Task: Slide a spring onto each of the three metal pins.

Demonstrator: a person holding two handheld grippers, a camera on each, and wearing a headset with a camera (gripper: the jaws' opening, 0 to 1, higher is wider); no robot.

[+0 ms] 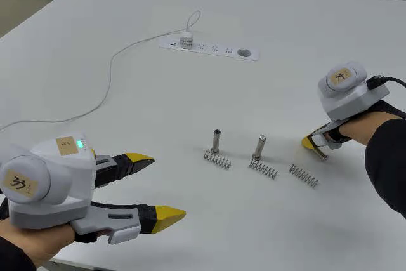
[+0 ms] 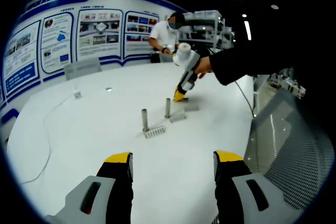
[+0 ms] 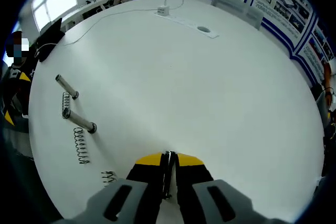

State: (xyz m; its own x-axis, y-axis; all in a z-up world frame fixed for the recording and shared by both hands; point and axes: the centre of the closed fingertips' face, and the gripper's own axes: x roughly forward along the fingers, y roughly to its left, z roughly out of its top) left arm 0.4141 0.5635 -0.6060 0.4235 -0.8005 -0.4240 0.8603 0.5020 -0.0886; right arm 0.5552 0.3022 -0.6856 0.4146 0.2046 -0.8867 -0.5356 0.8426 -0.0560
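Yellow tips of my right hand-held gripper (image 1: 314,145) are pressed together on a thin metal rod, which I take to be the third pin (image 1: 321,152). Its low end is down at the bench (image 1: 76,36), toward the right edge, but I cannot tell whether it touches.

My left hand-held gripper (image 1: 155,185) hangs over the near left corner with its jaws spread wide and nothing between them.

Between the two grippers, nearer the near edge than the far one, the first pin (image 1: 216,139) and the second pin (image 1: 260,146) stand upright, and both are bare. The first spring (image 1: 217,159) lies flat at the foot of the first pin, touching or just beside it. The second spring (image 1: 262,169) lies the same way at the foot of the second pin. The third spring (image 1: 303,176) lies alone, just beside my right gripper on its near side.

As I judge it, the task proper has not begun, since no spring sits on any pin and all three are left to do. The pin in my right jaws looks to need standing up by its spring first. After that, each spring has to be lifted and slid down over its pin.

Toward the far edge lies a power strip (image 1: 209,47), and its cable (image 1: 111,74) runs off toward the left edge, well apart from the work.
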